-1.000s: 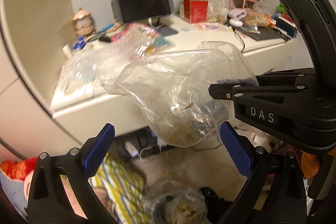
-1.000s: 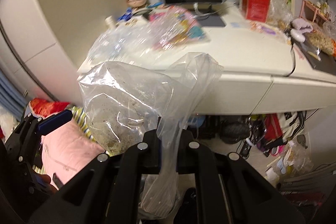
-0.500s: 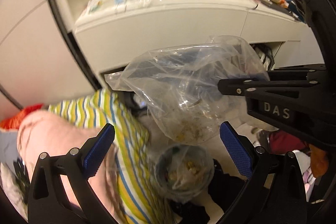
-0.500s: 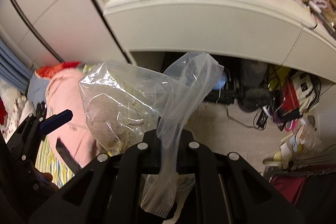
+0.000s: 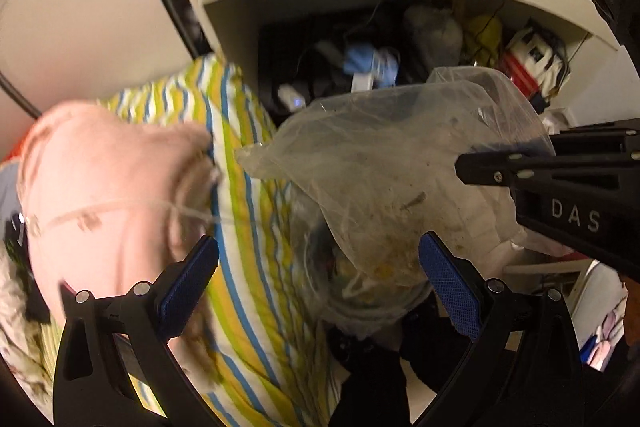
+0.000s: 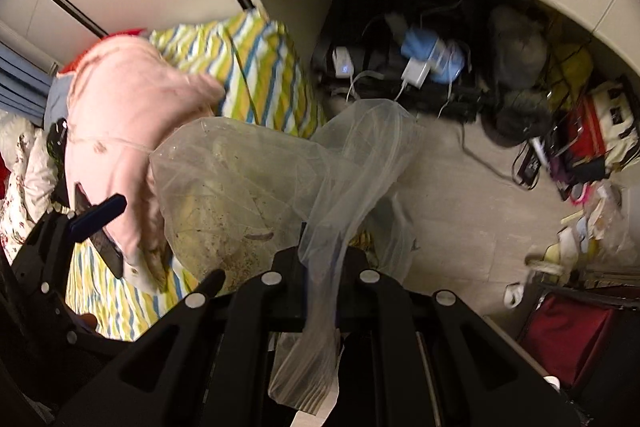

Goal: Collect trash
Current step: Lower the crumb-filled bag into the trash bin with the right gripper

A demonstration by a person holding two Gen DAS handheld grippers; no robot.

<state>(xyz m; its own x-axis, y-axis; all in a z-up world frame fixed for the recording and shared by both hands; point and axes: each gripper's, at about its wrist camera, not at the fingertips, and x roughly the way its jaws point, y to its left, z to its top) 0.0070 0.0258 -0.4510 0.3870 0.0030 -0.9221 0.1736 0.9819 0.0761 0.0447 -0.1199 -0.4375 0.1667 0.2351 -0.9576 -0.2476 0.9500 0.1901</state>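
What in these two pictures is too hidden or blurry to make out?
- Bin, left view: mostly covered by the plastic bag; its contents are unclear.
- Crumbs in the bag, right view: too small to identify.
- Right tool: its pads are hidden by the bag's neck.
- Clutter under the desk: dark and blurred.

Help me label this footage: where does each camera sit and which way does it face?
Left wrist: on the open left gripper, facing down at the crumpled clear plastic bag; the right gripper shows.
Right wrist: on the right gripper, shut on that bag; the left gripper's blue pad shows.
Shared: bag, striped yellow-blue bedding.
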